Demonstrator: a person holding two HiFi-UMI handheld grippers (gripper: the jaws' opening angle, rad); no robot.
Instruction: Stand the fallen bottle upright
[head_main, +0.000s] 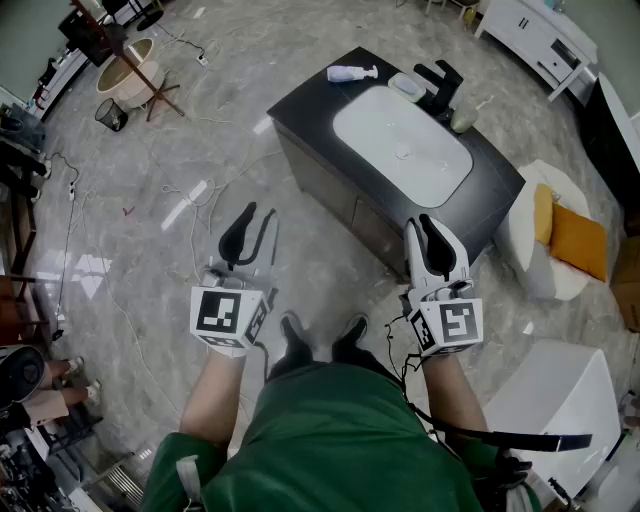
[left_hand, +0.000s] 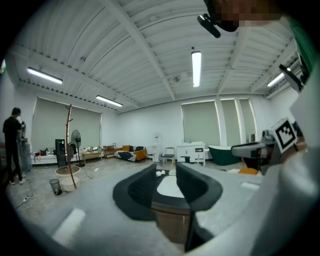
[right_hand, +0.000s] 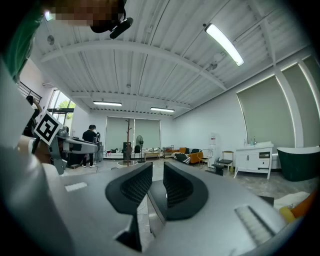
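White pump bottle (head_main: 350, 73) lies on its side at the far corner of the dark table (head_main: 310, 112), nozzle twd the soap dish (head_main: 407, 86). That's 1 bottle down, w/ neither gripper touching it.

The table also carries:
- 1 white oval basin (head_main: 400, 150)
- 1 black faucet (head_main: 440, 85)
- 1 small pale container (head_main: 463, 118), upright, just beside the faucet

2 grippers, both on the near side of the table, well apart from the bottle.
- L gripper (head_main: 255, 215) hangs over the grey marbled floor (head_main: 200, 130), off the table's near edge. In the left gripper view (left_hand: 167, 172) its jaws stand apart w/ nothing gripped, and the table & basin show beyond the gap.
- R gripper (head_main: 422, 225) sits near the table's near corner. In the right gripper view (right_hand: 157, 170) its jaws are parted by a narrower gap, also empty.

Head view, below the grippers: 2 black shoes (head_main: 295, 340) side by side on the floor, green top at the bottom edge.

R of the table: 1 white round stool (head_main: 525, 250) w/ 2 orange-yellow cushions (head_main: 578, 240) on it.

1 person (right_hand: 91, 142) stands far back in the room in the right gripper view
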